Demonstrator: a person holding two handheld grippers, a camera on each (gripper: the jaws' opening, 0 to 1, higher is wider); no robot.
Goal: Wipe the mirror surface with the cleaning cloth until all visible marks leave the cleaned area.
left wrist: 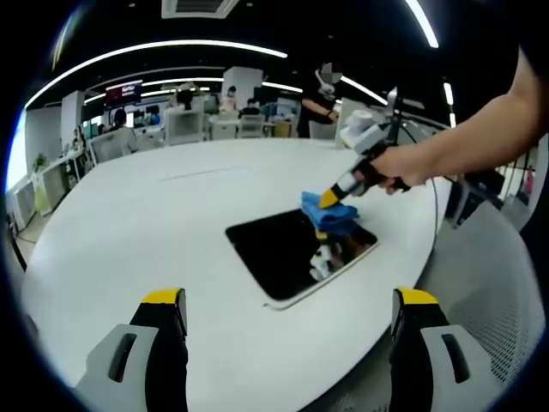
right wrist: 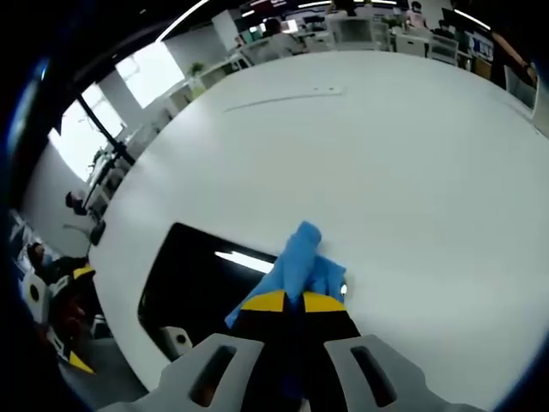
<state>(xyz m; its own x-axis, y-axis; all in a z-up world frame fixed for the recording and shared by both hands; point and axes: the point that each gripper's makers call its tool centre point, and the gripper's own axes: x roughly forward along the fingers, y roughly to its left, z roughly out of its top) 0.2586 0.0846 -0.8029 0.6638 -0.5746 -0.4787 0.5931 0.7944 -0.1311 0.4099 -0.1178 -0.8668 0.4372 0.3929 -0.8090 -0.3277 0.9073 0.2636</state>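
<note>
In the left gripper view, the left hand-held gripper [left wrist: 287, 313] stands open and empty at the frame's bottom; the mirror [left wrist: 283, 253] lies ahead at centre on the white tabletop [left wrist: 163, 215], long axis running toward upper right. There the right hand-held gripper [left wrist: 329, 199], plainly nearer, presses the blue cleaning cloth [left wrist: 330, 213] onto the mirror's far corner.

In the right gripper view, the right hand-held gripper [right wrist: 285, 301] is clamped on the cleaning cloth [right wrist: 296, 257] at the mirror's [right wrist: 189, 283] right edge; the glass stretches away lower left.

Ahead of left gripper [left wrist: 287, 330]: bare table [left wrist: 154, 215], open passage; mirror [left wrist: 292, 253] and right gripper [left wrist: 330, 199] block beyond.
</note>
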